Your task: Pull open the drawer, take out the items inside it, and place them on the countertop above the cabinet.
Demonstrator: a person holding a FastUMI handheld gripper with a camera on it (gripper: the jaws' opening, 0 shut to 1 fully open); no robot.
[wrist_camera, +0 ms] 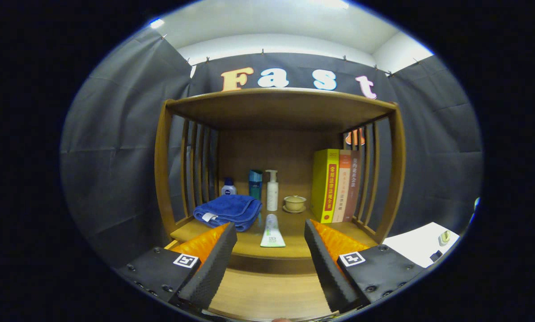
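Tongs [271, 250] open, empty, w/ tube [272, 231] lying between tips; books' [335, 185] spine writing illegible.

On the countertop [249, 243] a tube [272, 231] lies before bottles [272, 190], towel [227, 211] left, books [334, 185] right.
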